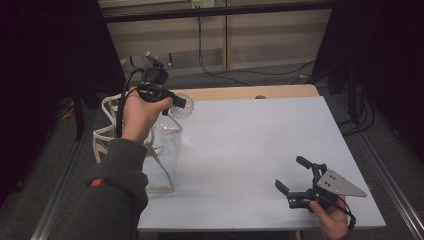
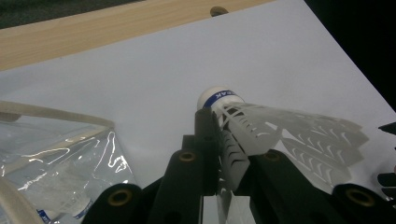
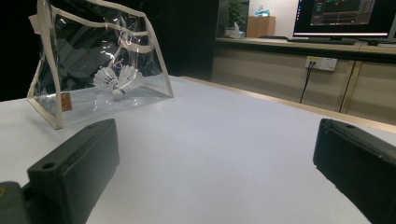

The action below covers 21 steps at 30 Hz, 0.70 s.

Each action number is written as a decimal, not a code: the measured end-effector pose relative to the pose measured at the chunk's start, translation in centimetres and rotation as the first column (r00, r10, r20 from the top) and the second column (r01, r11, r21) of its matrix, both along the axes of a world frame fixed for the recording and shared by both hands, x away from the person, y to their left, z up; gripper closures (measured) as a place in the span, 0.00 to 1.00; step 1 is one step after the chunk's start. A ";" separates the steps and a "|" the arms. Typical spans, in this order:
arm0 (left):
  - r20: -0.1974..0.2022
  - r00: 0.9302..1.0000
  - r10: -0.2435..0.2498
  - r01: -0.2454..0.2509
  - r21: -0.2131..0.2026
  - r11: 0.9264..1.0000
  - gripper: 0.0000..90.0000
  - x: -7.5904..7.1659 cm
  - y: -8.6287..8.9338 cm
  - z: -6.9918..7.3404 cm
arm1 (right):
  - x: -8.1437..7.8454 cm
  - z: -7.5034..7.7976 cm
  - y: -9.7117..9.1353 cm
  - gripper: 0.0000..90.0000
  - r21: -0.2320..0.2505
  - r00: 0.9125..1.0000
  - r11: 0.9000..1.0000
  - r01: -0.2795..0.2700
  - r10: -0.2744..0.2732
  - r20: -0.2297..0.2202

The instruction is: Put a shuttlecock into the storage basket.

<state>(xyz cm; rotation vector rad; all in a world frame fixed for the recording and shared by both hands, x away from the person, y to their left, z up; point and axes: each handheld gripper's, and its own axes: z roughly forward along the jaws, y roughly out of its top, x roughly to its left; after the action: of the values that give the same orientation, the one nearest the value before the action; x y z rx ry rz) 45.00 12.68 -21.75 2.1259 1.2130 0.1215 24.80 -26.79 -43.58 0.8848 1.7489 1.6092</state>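
A white plastic shuttlecock (image 2: 280, 135) with a blue band round its cork sits in my left gripper (image 2: 224, 144), whose jaws are shut on its skirt. In the high view that gripper (image 1: 177, 101) hangs above the open top of a clear bag (image 1: 160, 155) with beige trim, the shuttlecock (image 1: 184, 111) at its tip. The bag (image 3: 98, 60) stands upright on the table and holds two shuttlecocks (image 3: 116, 79). My right gripper (image 1: 292, 174) rests low near the table's front right corner, open, with nothing between its fingers (image 3: 74, 163).
The white table top (image 1: 250, 145) has a wooden strip (image 1: 240, 92) along its far edge. Cables (image 1: 220, 75) run over the floor behind it. A metal rail (image 1: 395, 195) borders the right side. A monitor (image 3: 345, 18) stands on a far counter.
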 end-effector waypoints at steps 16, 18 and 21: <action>-0.001 1.000 0.015 -0.015 0.001 1.000 0.95 -0.1 1.3 0.3 | 0.0 0.0 0.1 0.00 0.001 1.000 1.000 0.000 0.000 -0.001; 0.002 1.000 0.021 -0.021 -0.002 1.000 0.95 -0.1 1.5 0.4 | 0.0 0.0 0.1 0.00 0.000 1.000 1.000 -0.002 0.002 0.000; 0.001 1.000 0.025 -0.025 -0.002 1.000 0.95 -0.1 1.7 0.4 | 0.0 0.0 0.1 0.00 0.000 1.000 1.000 -0.001 0.001 0.000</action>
<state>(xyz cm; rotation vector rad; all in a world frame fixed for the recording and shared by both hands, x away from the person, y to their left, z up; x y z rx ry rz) 44.88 14.41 -21.34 2.1095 1.2389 0.1328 24.84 -26.72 -43.61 0.8837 1.7497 1.6100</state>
